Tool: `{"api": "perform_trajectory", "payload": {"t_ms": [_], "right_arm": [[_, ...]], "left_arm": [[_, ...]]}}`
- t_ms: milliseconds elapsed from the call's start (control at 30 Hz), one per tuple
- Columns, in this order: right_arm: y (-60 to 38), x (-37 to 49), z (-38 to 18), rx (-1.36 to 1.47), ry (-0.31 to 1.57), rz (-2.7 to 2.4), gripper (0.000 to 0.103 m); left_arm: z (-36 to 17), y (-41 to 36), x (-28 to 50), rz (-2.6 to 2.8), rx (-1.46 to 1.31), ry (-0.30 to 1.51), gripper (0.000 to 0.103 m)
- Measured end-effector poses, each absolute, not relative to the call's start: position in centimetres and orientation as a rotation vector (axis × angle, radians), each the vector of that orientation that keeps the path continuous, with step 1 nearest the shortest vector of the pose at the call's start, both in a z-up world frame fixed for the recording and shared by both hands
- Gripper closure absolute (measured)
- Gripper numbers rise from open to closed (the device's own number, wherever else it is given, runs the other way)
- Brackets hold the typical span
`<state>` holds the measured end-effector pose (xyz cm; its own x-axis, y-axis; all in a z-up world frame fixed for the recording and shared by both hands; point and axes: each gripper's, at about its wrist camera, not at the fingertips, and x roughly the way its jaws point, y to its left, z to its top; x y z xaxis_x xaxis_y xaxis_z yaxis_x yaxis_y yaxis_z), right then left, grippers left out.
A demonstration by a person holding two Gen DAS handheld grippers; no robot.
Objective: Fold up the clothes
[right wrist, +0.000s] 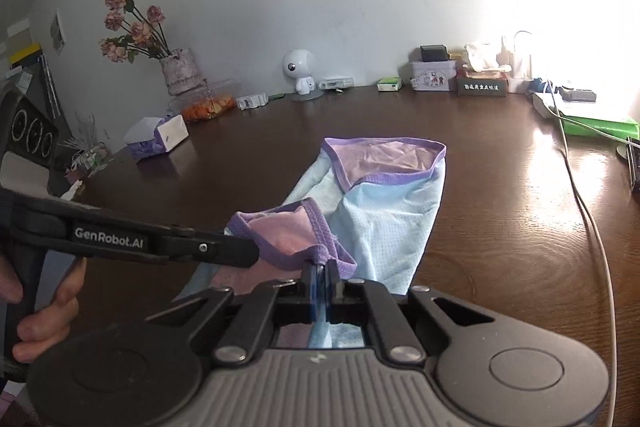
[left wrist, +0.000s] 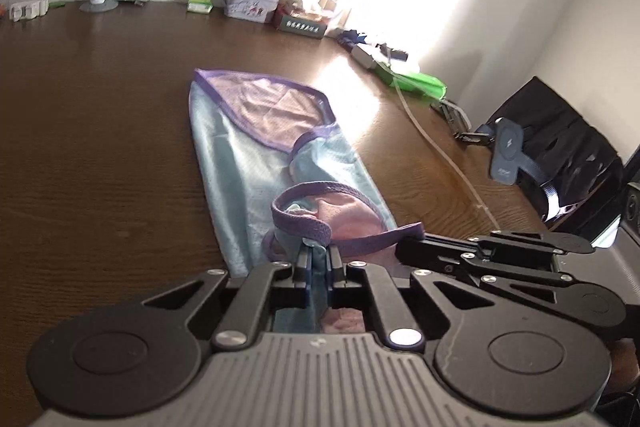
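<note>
Where the two tongs meet at the near edge of the dark wooden table (right wrist: 500, 227), each is clamped on the near end of the one garment (left wrist: 240, 163), a pale blue mesh piece with purple trim and pink lining that stretches away across the tabletop. From the left wrist, the left gripper (left wrist: 319, 253) pinches a blue fold under a purple strap, and the right gripper's (left wrist: 412, 241) black tip bites the purple edge just to its right. From the right wrist, the right gripper (right wrist: 320, 269) has its jaws closed on the purple hem, while the left gripper (right wrist: 256, 253) reaches in from the left, held by a hand (right wrist: 44, 307) that only this view shows. Only the right wrist view takes in one vase of dried roses (right wrist: 176, 67) and one tissue box (right wrist: 158, 137); only the left takes in one black bag (left wrist: 560, 155) at the right. Both show one white robot figurine (right wrist: 300, 75) and one tin box (right wrist: 434, 75) along the far wall.
</note>
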<state>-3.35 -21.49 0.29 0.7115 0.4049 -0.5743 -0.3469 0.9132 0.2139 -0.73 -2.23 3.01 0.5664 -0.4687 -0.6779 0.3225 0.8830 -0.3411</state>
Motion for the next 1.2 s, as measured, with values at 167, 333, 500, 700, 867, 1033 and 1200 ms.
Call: {"api": "perform_trajectory", "payload": {"t_ms": [167,333,500,700,867,1033,1200], "right_arm": [[-21.1,-3.0,-1.0,0.044,0.693,0.381,0.083],[-24.2,-6.3,1.1,0.08,0.6,0.443,0.061],[-24.3,-9.2,0.1,0.036,0.642,0.555,0.063],[-22.4,-9.4,-1.0,0.002,0.689,0.568,0.098],[-23.4,-10.2,-1.0,0.028,0.692,0.528,0.094],[-23.5,-11.3,-0.8,-0.038,0.665,0.595,0.067],[-22.6,-11.2,-1.8,-0.114,0.661,0.576,0.084]], "left_arm": [[2.4,-1.1,-2.0,-0.475,-0.169,0.844,0.071],[3.5,1.7,-5.4,-0.508,-0.161,0.814,0.062],[2.5,2.0,-7.5,-0.519,-0.166,0.844,0.061],[1.5,1.2,-8.1,-0.556,-0.155,0.853,0.095],[2.0,2.2,-9.7,-0.623,-0.138,0.801,0.066],[2.4,1.5,-10.8,-0.686,-0.035,0.727,0.047],[0.8,0.5,-10.6,-0.671,0.063,0.743,0.09]]}}
